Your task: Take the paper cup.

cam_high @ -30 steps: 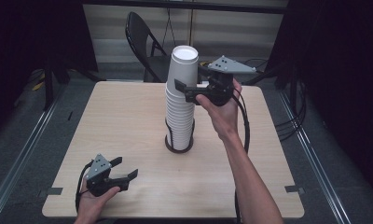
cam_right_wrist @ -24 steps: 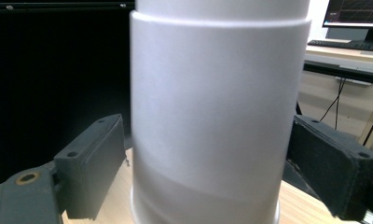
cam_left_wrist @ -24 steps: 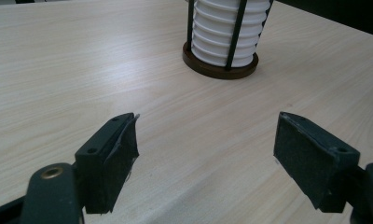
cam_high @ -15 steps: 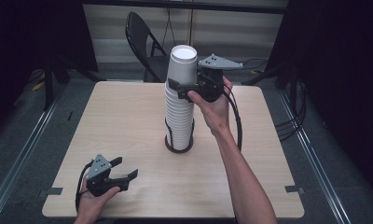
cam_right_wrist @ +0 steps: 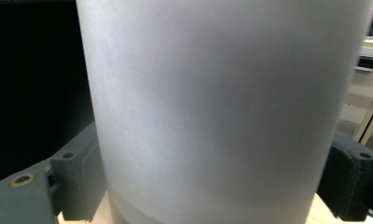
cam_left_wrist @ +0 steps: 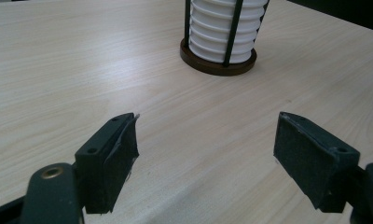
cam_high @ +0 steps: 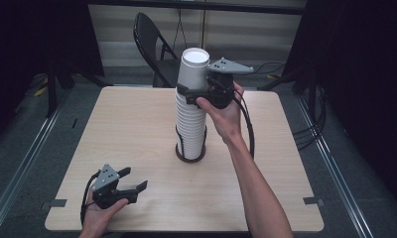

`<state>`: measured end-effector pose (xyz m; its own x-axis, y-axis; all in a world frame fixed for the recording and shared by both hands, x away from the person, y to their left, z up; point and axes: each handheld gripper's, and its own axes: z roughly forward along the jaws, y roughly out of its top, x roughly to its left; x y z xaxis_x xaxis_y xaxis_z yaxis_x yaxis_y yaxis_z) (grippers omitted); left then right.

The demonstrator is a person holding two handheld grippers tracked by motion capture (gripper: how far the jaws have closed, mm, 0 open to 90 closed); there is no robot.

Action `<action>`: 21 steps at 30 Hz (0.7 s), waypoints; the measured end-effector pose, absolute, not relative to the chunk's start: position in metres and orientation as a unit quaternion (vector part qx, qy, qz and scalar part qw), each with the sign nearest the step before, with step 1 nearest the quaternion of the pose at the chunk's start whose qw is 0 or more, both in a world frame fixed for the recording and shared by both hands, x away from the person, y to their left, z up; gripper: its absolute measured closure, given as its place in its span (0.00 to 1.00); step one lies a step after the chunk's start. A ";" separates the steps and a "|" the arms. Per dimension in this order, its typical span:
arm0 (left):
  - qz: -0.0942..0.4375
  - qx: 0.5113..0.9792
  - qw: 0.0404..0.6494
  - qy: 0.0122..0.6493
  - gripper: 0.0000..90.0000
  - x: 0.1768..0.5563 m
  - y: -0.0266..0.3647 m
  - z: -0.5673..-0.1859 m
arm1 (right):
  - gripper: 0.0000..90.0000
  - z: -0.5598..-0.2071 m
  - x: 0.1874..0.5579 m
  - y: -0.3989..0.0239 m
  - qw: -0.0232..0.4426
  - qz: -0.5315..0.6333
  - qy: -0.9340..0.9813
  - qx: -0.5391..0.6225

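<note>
We can read no text, label, brand, number or sign on anything here. The white cups (cam_high: 191, 119) are plain on every side we see, and so is the top cup (cam_right_wrist: 222, 107) up close. The table (cam_high: 137, 129) bearing the cups shows bare wood grain, and the black holder (cam_left_wrist: 217, 63) at the foot of the cups carries no mark.
</note>
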<state>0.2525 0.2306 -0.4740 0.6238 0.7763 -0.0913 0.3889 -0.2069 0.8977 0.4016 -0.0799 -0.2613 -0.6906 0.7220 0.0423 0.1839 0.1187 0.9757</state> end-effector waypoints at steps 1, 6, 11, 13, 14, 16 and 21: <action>0.195 0.752 0.497 0.388 0.24 0.252 0.231 -0.474 | 0.13 -0.261 0.402 -0.080 0.231 0.582 0.712 0.318; 0.195 0.752 0.496 0.388 0.24 0.252 0.231 -0.474 | 0.14 -0.257 0.400 -0.080 0.238 0.587 0.706 0.316; 0.194 0.752 0.496 0.387 0.24 0.253 0.231 -0.474 | 0.14 -0.250 0.399 -0.080 0.241 0.591 0.703 0.314; 0.193 0.752 0.497 0.388 0.24 0.252 0.231 -0.474 | 0.14 -0.248 0.398 -0.080 0.241 0.593 0.702 0.314; 0.192 0.752 0.497 0.388 0.24 0.252 0.230 -0.474 | 0.14 -0.248 0.398 -0.080 0.242 0.594 0.701 0.313; 0.189 0.752 0.498 0.388 0.24 0.253 0.230 -0.474 | 0.14 -0.245 0.397 -0.080 0.243 0.597 0.698 0.312; 0.188 0.751 0.500 0.389 0.24 0.253 0.231 -0.475 | 0.14 -0.240 0.396 -0.080 0.245 0.601 0.693 0.314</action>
